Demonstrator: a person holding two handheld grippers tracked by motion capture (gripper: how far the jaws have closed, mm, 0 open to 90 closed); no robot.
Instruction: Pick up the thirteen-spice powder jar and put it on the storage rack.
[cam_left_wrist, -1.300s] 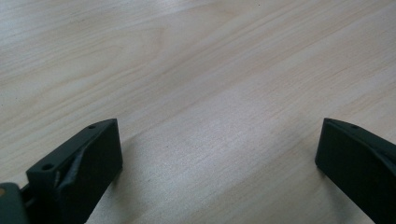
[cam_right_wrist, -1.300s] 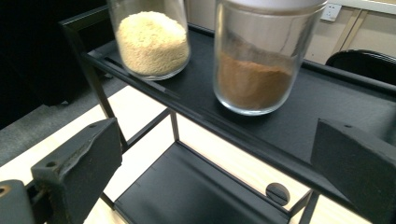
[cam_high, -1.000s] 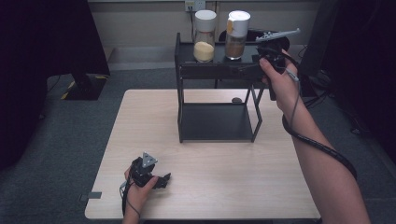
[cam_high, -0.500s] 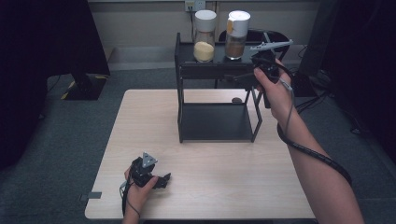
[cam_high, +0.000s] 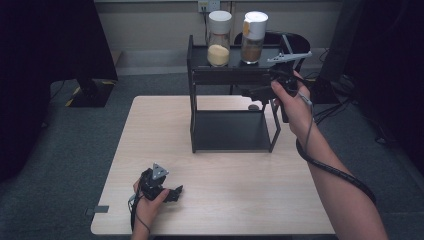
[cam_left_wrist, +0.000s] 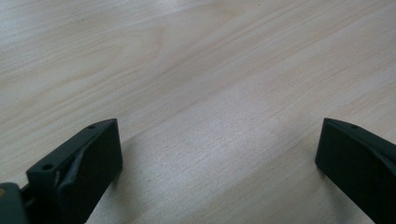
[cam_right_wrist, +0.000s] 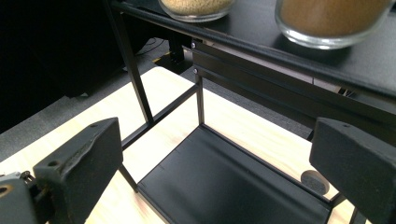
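Pale wooden table (cam_high: 220, 200) under everything, broad bare room ahead of the left gripper (cam_high: 172, 192), jaws spread wide over bare wood, holding nothing. Black two-tier rack (cam_high: 227, 130) just left of the right gripper (cam_high: 255, 92), long axis running across the table, top shelf edge level with that gripper. Right gripper's jaws wide apart, empty, aimed at the lower shelf (cam_right_wrist: 233, 186). Above and beyond them, two upright jars: pale-filled jar (cam_high: 219, 32) and brown-filled jar (cam_high: 253, 31), apparently apart. Small dark disc (cam_right_wrist: 314, 181), possibly a foot pad, beside the rack's far corner.
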